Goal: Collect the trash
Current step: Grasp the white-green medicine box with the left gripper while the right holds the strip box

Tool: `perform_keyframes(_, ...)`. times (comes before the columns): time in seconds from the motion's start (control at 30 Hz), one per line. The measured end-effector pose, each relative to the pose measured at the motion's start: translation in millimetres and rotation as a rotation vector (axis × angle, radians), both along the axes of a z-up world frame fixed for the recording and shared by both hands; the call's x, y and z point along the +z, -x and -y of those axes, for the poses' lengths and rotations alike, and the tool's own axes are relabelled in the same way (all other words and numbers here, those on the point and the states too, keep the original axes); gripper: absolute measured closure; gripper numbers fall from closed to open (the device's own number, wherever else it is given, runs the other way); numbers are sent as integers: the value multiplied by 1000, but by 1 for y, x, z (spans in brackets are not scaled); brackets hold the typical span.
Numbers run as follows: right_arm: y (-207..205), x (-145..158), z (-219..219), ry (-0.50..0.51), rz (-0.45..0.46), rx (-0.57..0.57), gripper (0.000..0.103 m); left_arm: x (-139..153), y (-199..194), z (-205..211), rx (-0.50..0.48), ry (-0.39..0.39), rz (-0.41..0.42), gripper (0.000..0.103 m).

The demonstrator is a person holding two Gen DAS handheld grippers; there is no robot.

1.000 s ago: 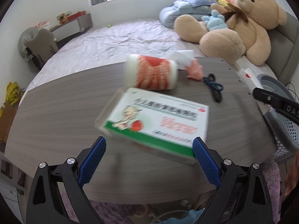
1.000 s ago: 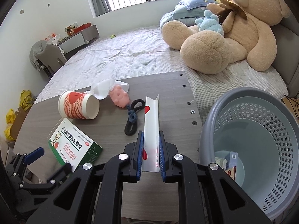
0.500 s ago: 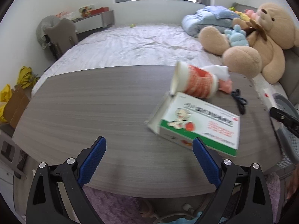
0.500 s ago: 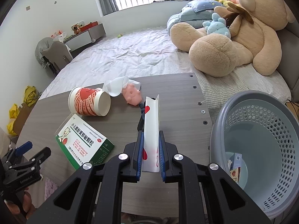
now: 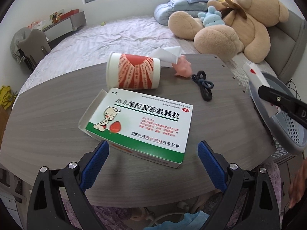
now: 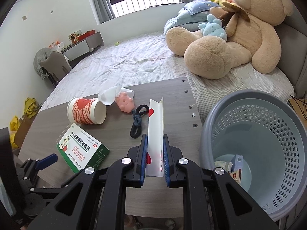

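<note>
My right gripper [image 6: 155, 149] is shut on a white playing card [image 6: 155, 126] with red hearts, held upright above the table just left of the grey basket [image 6: 255, 103]. My left gripper [image 5: 151, 157] is open, its blue pads either side of the near end of a green-and-white medicine box [image 5: 142, 122]; the box also shows in the right wrist view [image 6: 82, 147]. A red-and-white paper cup [image 5: 133, 72] lies on its side behind the box. A white tissue [image 5: 167, 54] lies at the cup's far end.
A pink toy pig [image 5: 183, 69] and a dark hair tie [image 5: 203, 86] lie on the grey table [image 5: 48, 111]. The basket holds a few scraps [image 6: 232, 166]. A bed with a big teddy bear [image 6: 230, 36] is behind the table.
My left gripper swung left, then came back and closed in on the medicine box, which now sits between its open pads. My right gripper still holds the card, slightly higher.
</note>
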State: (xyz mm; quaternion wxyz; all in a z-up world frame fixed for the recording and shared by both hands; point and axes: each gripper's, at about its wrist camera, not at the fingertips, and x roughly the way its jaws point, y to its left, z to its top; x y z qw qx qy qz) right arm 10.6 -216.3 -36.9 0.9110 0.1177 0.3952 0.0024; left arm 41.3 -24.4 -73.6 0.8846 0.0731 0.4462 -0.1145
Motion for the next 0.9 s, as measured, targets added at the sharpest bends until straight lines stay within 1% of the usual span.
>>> perform_keyframes(0.2,2,0,3,-5,-2,-5,88,-12,-7,1,16,-31,-14,11)
perform_keyframes(0.5,-2,-2,-8,10,-12,13,88,-10,-11,-38,97,1,-13,11)
perform_keyframes(0.6,-5,-3,-13,15,-15,22,88,-9,-12,-58,138,3,-9,11)
perform_keyframes(0.83,-12,-8,-22,17,-27,49,88,-8,-19,-106,278,-12,4,11)
perform_keyframes(0.9,-13,-10,-23,15,-31,52,88,-6,-19,-117,305,-14,8,11)
